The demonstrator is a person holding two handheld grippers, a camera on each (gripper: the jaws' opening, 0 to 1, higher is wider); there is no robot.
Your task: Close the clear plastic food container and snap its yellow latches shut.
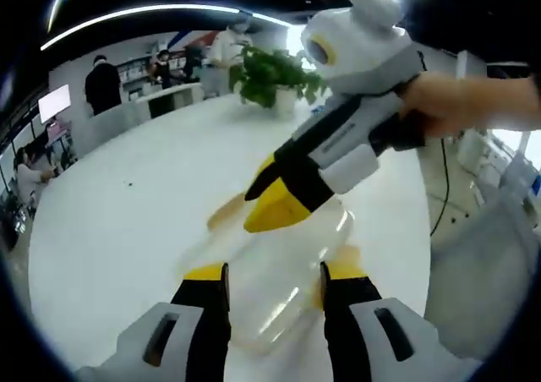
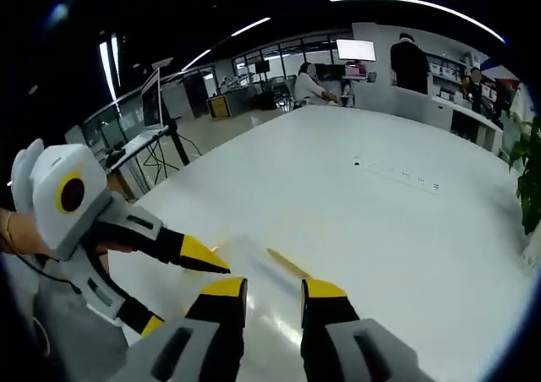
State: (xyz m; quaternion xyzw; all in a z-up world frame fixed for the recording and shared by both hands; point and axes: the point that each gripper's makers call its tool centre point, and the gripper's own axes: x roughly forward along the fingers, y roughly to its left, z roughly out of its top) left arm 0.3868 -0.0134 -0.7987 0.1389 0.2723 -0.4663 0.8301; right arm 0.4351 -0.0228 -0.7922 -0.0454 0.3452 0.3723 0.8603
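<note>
The narrowly parted left hand-held gripper (image 1: 272,274) and right hand-held gripper (image 1: 272,203) are hovering over the blurred clear plastic food container (image 1: 283,268) on the white table (image 1: 118,221), contents indiscernible.

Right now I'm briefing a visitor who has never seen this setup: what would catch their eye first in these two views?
First, the right gripper, white and black with yellow tips, held by a hand and reaching down over the clear container on the white table. The left gripper straddles that container. Behind them, a green plant stands at the table's far edge.
</note>
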